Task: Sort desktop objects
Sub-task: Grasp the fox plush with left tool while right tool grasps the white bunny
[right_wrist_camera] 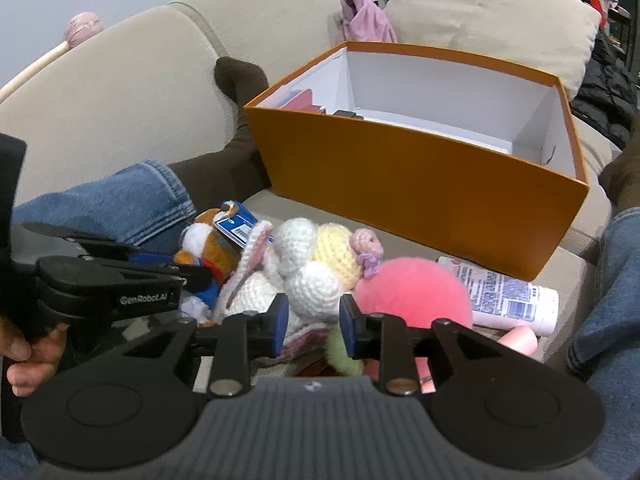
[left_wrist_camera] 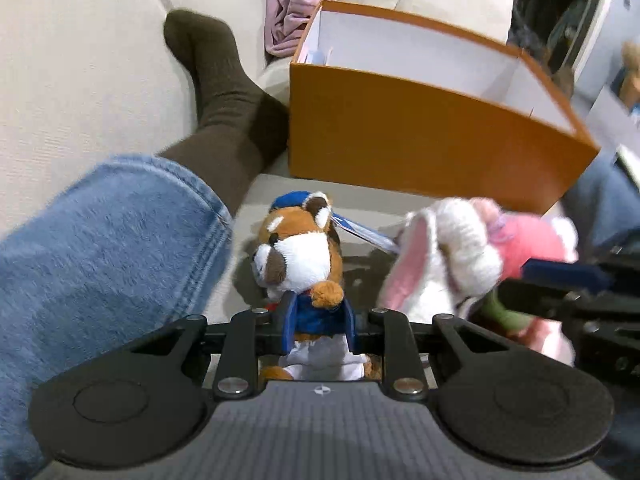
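From the left wrist camera, the left gripper (left_wrist_camera: pixel 319 322) has its two blue pads closed on the blue jacket of a small plush fox (left_wrist_camera: pixel 298 256), gripping it at the chest. The toy stands upright between the fingers, its head above them and its white trousers below. A paper tag hangs off its ear toward the right. Just right of it lies a white crocheted bunny (left_wrist_camera: pixel 440 256) with pink-lined ears, touching a pink pom-pom (left_wrist_camera: pixel 536 240). The right gripper's dark fingers reach in from the right edge over that pile. Behind the toys stands an open orange box (left_wrist_camera: pixel 420 132) with a white interior, resting on the beige sofa (left_wrist_camera: pixel 72 60). A person's leg in blue jeans (left_wrist_camera: pixel 100 256) and a dark sock (left_wrist_camera: pixel 224 80) lies to the left.

From the right wrist camera, the right gripper (right_wrist_camera: pixel 314 326) is partly open, with a clear gap between its blue pads. The crocheted bunny (right_wrist_camera: pixel 308 272) sits just ahead of and partly between the fingers (the pads do not visibly press on it, though a bit of its white yarn and a pale green tuft fill the gap). The pink pom-pom (right_wrist_camera: pixel 412 292) is just right of the right finger. A white bottle (right_wrist_camera: pixel 508 296) with a printed label lies on its side beyond the pom-pom. The left gripper (right_wrist_camera: pixel 188 274) enters from the left, held by a hand (right_wrist_camera: pixel 24 356), and is clamped on the plush fox (right_wrist_camera: pixel 208 248). The orange box (right_wrist_camera: pixel 400 172) stands behind the pile, with a few flat items in its far left corner.
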`<state>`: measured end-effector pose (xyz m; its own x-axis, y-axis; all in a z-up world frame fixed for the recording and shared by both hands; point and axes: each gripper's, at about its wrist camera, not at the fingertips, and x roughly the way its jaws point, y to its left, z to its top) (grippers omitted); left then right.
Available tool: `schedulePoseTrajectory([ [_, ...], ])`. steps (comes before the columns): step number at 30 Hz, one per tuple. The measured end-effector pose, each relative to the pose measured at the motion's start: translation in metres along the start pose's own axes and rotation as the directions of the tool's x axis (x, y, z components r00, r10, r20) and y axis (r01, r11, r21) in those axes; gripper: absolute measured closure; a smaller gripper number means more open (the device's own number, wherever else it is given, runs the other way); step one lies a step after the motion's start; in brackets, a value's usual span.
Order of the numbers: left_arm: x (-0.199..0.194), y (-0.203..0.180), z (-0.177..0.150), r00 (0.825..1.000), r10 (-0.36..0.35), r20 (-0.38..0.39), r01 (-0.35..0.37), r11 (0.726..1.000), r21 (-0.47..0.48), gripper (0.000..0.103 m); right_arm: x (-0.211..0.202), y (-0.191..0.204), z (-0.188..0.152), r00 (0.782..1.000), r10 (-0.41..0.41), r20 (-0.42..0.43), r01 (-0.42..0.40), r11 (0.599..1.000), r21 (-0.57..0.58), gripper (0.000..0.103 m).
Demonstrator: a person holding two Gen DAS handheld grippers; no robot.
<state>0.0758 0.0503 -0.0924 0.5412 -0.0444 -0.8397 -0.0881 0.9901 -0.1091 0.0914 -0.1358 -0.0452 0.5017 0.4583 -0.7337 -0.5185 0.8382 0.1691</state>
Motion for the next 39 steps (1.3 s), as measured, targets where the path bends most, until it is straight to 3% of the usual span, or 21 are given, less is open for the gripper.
schedulePoseTrajectory([
  [6,-0.003,0.018,-0.003,0.997,-0.077,0.001,0.077,0.99,-0.119,0.075,-0.004,-0.001,0.0,1.0,0.022,-0.018,-0.02,0.998,0.064,0.062],
  [10,0.001,0.016,0.0,0.999,-0.039,0.025,0.041,0.997,-0.07,0.065,-0.01,0.0,0.002,0.997,0.075,-0.031,-0.07,0.987,0.144,0.055],
  [13,0.002,0.008,-0.003,0.999,-0.001,0.035,0.001,1.0,-0.014,0.049,-0.011,0.004,0.005,0.995,0.098,-0.032,-0.09,0.979,0.183,0.053],
  [17,0.01,0.005,0.0,0.999,0.029,0.034,-0.029,0.999,0.017,0.047,0.0,0.009,0.011,0.988,0.144,-0.052,-0.127,0.96,0.248,0.053],
  [22,0.014,0.004,-0.003,0.999,0.029,0.03,-0.03,0.998,0.048,0.047,0.024,0.015,0.017,0.99,0.093,-0.108,-0.056,0.951,0.305,0.048],
  [30,0.02,0.008,-0.006,1.0,-0.025,0.0,0.025,0.999,0.022,0.051,0.066,0.013,0.015,0.984,-0.028,-0.178,0.099,0.909,0.405,0.035],
  [33,0.021,0.009,-0.005,1.0,-0.027,0.002,0.027,0.999,0.023,0.051,0.078,0.015,0.012,0.981,-0.026,-0.194,0.102,0.914,0.393,0.034],
  [35,0.021,0.009,-0.005,1.0,-0.028,0.003,0.028,0.999,0.021,0.051,0.076,0.018,0.011,0.982,-0.025,-0.185,0.091,0.931,0.353,0.041],
  [39,0.019,0.012,-0.006,0.999,-0.038,0.013,0.038,0.999,0.004,0.054,0.058,0.013,0.016,0.992,0.062,-0.107,-0.029,0.959,0.281,0.047],
])
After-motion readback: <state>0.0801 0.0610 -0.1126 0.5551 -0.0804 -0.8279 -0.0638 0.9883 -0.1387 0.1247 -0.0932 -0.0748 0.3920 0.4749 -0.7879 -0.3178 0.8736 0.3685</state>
